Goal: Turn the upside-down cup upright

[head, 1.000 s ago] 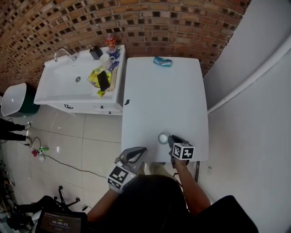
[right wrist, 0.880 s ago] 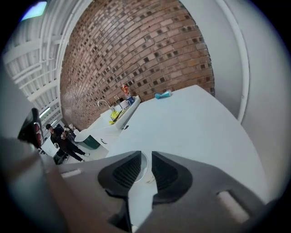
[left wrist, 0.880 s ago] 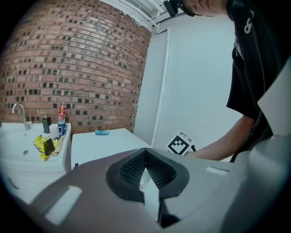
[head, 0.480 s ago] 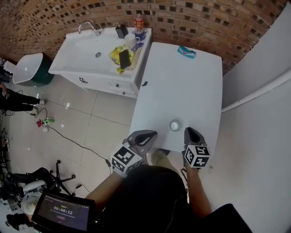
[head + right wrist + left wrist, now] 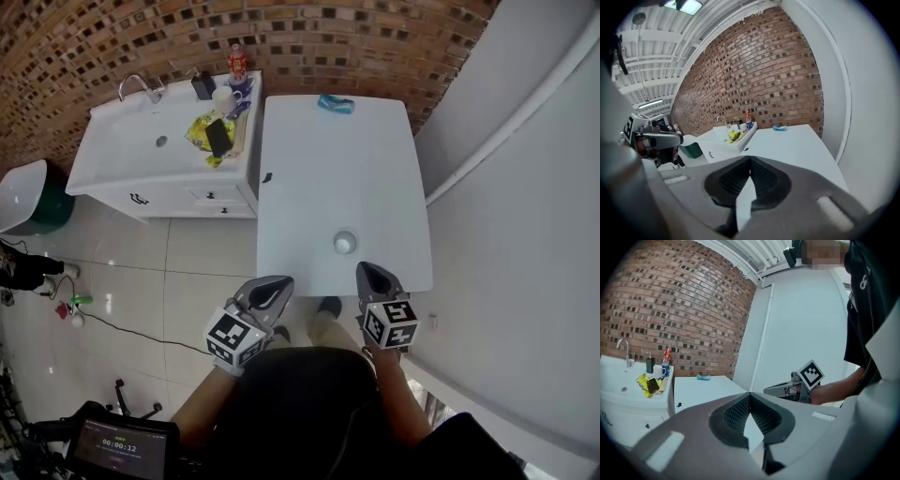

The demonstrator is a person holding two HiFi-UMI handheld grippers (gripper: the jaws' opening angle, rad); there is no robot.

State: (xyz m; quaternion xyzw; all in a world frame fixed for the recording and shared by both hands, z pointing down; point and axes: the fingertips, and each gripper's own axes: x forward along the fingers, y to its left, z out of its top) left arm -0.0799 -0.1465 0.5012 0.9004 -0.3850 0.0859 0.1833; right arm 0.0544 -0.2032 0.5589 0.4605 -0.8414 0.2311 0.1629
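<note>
A small round white cup [image 5: 344, 243] stands alone on the white table [image 5: 328, 169], near its front edge; from straight above I cannot tell which way up it is. My right gripper [image 5: 367, 269] hovers just off the front edge, a short way from the cup, jaws shut and empty. My left gripper [image 5: 274, 283] hangs off the table's front left corner, also shut on nothing. In the left gripper view the left gripper [image 5: 750, 394] faces the table [image 5: 703, 387], with the right gripper [image 5: 780, 390] beside it. The right gripper view shows no cup.
A white sink unit [image 5: 159, 150] adjoins the table's left side, carrying a phone [image 5: 217, 137], yellow cloth, mug and bottle. A blue object [image 5: 335, 103] lies at the table's far edge. A white wall runs close on the right. A green bin [image 5: 28, 197] stands on the tiled floor.
My right gripper has drawn back from beside the cup to past the table's front edge, leaving the cup free. The head camera has swung about.
</note>
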